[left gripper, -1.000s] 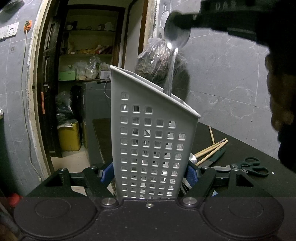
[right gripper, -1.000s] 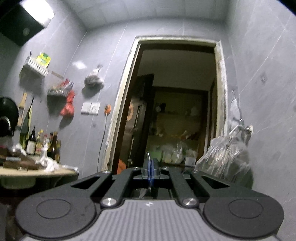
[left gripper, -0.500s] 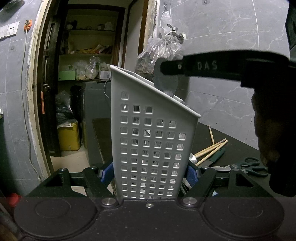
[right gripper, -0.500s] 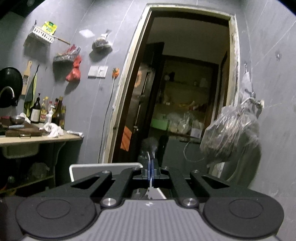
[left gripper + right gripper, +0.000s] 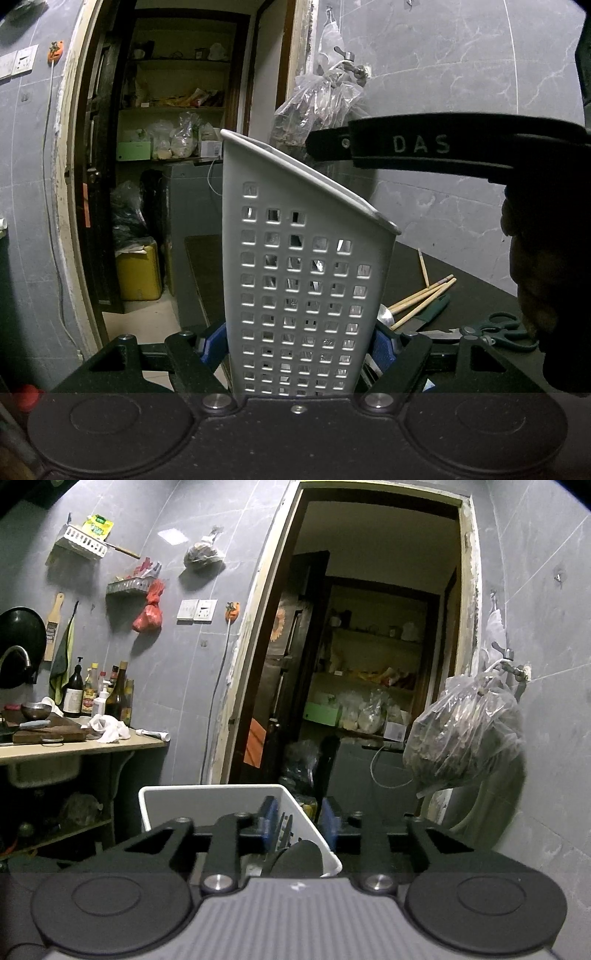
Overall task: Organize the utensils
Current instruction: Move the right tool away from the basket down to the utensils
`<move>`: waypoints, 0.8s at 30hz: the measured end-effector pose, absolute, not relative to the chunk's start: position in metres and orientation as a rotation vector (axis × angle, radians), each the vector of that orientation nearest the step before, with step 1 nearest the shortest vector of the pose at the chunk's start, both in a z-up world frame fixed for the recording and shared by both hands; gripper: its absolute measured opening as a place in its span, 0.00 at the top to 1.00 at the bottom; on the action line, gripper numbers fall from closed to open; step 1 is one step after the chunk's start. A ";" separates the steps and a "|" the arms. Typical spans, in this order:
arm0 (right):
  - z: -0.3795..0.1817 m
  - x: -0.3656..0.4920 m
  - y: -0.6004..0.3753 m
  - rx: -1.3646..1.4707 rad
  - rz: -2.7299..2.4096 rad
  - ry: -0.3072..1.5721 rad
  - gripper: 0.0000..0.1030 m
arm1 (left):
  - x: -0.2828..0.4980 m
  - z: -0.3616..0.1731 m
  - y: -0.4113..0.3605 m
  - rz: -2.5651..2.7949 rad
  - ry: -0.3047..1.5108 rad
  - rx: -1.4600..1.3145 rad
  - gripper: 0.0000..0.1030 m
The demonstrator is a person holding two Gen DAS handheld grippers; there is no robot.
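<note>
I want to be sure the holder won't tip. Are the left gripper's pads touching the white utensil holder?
Touching. The left wrist view shows both blue pads pressed against the sides of the white utensil holder, no gap either side.

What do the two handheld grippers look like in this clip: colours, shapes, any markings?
Both are black, with angular linkage arms, silver pivot bolts and blue finger pads. The left gripper has a dark, speckled base bearing two round discs. The right gripper has a grey ribbed base; seen from the left wrist view, its side carries pale lettering "DAS".

Right claw [image 5: 298, 823] opened, dropping the spoon [image 5: 297, 860] into the holder [image 5: 207, 801].
</note>
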State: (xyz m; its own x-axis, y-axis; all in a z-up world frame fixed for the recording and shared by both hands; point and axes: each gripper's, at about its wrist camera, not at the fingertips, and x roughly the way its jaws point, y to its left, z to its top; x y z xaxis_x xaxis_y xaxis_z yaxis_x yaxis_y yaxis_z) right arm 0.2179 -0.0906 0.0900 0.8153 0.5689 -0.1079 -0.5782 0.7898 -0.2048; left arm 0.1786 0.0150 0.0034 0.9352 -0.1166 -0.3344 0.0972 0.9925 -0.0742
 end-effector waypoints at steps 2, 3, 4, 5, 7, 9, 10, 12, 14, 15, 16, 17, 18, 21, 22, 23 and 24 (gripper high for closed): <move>0.090 0.217 -0.093 -0.231 0.618 0.037 0.52 | 0.179 0.003 0.015 -0.108 0.346 -0.058 0.25; 0.090 0.217 -0.095 -0.231 0.619 0.033 0.47 | 0.179 0.003 0.015 -0.109 0.345 -0.057 0.25; 0.091 0.217 -0.096 -0.231 0.618 0.031 0.45 | 0.179 0.003 0.015 -0.109 0.345 -0.057 0.25; 0.091 0.216 -0.097 -0.232 0.614 0.030 0.42 | 0.179 0.003 0.015 -0.109 0.346 -0.057 0.25; 0.091 0.216 -0.099 -0.231 0.606 0.028 0.36 | 0.179 0.003 0.015 -0.109 0.346 -0.056 0.25; 0.092 0.216 -0.103 -0.228 0.600 0.026 0.26 | 0.180 0.003 0.015 -0.108 0.346 -0.056 0.25; 0.092 0.216 -0.104 -0.227 0.596 0.025 0.25 | 0.180 0.003 0.015 -0.108 0.346 -0.056 0.25; 0.093 0.216 -0.106 -0.229 0.586 0.023 0.19 | 0.180 0.003 0.015 -0.108 0.346 -0.056 0.25; 0.094 0.215 -0.107 -0.230 0.574 0.020 0.14 | 0.180 0.003 0.015 -0.108 0.346 -0.056 0.25; 0.094 0.214 -0.108 -0.229 0.571 0.016 0.12 | 0.180 0.003 0.015 -0.108 0.346 -0.056 0.25; 0.095 0.214 -0.109 -0.230 0.567 0.014 0.11 | 0.180 0.003 0.015 -0.108 0.346 -0.055 0.25; 0.095 0.213 -0.109 -0.230 0.562 0.011 0.09 | 0.180 0.003 0.015 -0.108 0.346 -0.055 0.25; 0.095 0.212 -0.110 -0.231 0.556 0.006 0.06 | 0.180 0.003 0.015 -0.108 0.346 -0.055 0.25; 0.096 0.211 -0.112 -0.231 0.542 0.002 0.03 | 0.180 0.003 0.015 -0.107 0.347 -0.055 0.25; 0.096 0.211 -0.113 -0.229 0.537 0.002 0.03 | 0.180 0.003 0.015 -0.106 0.347 -0.055 0.25; 0.096 0.210 -0.114 -0.227 0.532 0.001 0.01 | 0.180 0.003 0.015 -0.106 0.347 -0.054 0.25; 0.096 0.210 -0.114 -0.226 0.528 -0.001 0.01 | 0.180 0.003 0.015 -0.107 0.347 -0.055 0.25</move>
